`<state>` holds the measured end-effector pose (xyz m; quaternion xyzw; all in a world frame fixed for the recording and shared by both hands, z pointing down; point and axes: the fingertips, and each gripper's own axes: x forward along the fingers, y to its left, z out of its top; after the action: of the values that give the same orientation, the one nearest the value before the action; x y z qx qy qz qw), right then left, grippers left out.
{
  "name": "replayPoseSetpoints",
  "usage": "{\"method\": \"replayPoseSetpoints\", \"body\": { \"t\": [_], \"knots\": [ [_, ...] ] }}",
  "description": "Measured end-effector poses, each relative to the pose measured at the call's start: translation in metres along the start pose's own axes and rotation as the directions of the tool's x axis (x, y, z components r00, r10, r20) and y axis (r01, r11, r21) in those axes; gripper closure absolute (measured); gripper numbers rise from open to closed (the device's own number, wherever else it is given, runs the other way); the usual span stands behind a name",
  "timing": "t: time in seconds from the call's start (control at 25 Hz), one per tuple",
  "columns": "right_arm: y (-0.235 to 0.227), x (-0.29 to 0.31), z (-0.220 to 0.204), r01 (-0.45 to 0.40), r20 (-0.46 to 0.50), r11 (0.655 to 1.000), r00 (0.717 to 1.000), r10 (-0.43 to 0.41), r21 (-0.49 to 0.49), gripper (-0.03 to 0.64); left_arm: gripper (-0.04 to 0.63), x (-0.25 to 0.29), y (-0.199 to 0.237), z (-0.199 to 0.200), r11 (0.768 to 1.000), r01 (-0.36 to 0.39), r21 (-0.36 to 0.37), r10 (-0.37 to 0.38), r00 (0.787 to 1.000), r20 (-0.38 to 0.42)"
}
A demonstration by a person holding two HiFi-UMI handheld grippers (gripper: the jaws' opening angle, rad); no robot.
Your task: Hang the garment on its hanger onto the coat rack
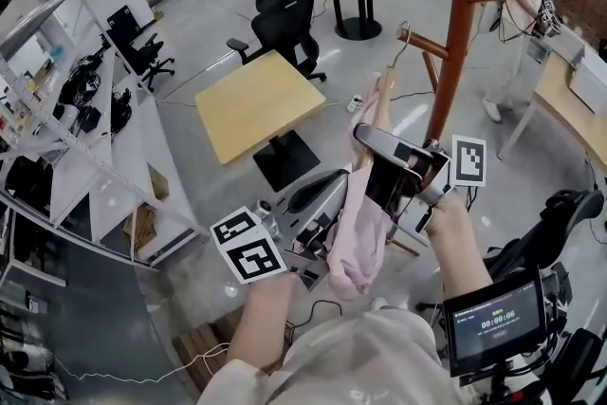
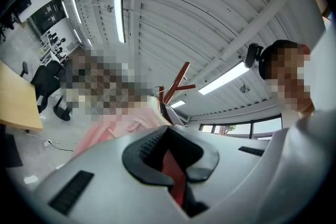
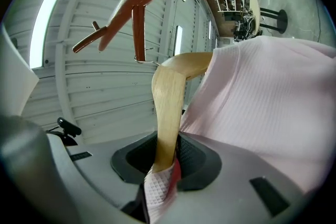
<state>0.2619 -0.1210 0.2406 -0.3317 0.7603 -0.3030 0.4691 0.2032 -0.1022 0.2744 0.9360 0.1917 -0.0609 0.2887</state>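
While the right gripper (image 1: 372,143) holds the load up in the air, open floor lies between the right edge of the square wooden table (image 1: 251,104) and the coat rack (image 1: 460,24). That gap is where both grippers work. Rack pole stands well off the table's near right corner. A black office chair (image 1: 289,28) sits just beyond the table's far corner. A person (image 1: 531,5) stands behind the pole, well apart from it.

Right gripper: jaws closed tight on the lower end of the wooden hanger (image 3: 169,107). A fold of pink waffle cloth is pinched in with it. Hanger rises steeply from the jaws. Its wire hook (image 3: 144,60) sits right at the tip of a short rack peg (image 3: 138,29). Whether hook and peg touch cannot be told. From the head view the hook (image 1: 403,27) reads just over a low peg (image 1: 422,43) on the pole's table side.

Left gripper (image 1: 313,232): low, off the table's near edge, beside the garment's hem. Its own view shows the left gripper (image 2: 168,157) with jaws together and nothing between them.

Pink garment (image 1: 360,223): pale pink and ribbed. It drapes off one hanger arm and hangs in a long bunched fold below the right gripper. Close up, the garment (image 3: 262,92) fills the right of the frame. In the left gripper view the garment (image 2: 113,126) lies just past the jaws, with the rack's pegs (image 2: 176,81) above it.
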Motion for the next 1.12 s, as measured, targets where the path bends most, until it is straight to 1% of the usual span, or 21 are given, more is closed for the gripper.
{"method": "replayPoseSetpoints", "body": {
  "t": [0.2,0.48,0.88,1.12],
  "knots": [
    [-0.005,-0.014,0.007,0.002,0.005,1.000,1.000,-0.002,0.017,0.514,0.589,0.014,0.006,-0.010,1.000,-0.006,-0.023,0.006,1.000,-0.003],
    [-0.009,-0.026,0.008,0.015,0.032,1.000,0.999,-0.015,0.012,0.515,0.589,0.018,0.010,-0.022,0.999,-0.005,-0.036,0.004,0.999,-0.039],
    [-0.018,-0.055,0.017,0.068,0.081,0.998,0.994,-0.067,-0.004,0.515,0.589,0.035,0.021,-0.045,0.998,0.005,-0.068,-0.011,0.996,-0.083],
    [-0.026,-0.067,0.024,0.105,0.106,0.994,0.989,-0.103,-0.021,0.515,0.589,0.045,0.026,-0.054,0.995,0.026,-0.094,-0.036,0.994,-0.105]
  ]
}}
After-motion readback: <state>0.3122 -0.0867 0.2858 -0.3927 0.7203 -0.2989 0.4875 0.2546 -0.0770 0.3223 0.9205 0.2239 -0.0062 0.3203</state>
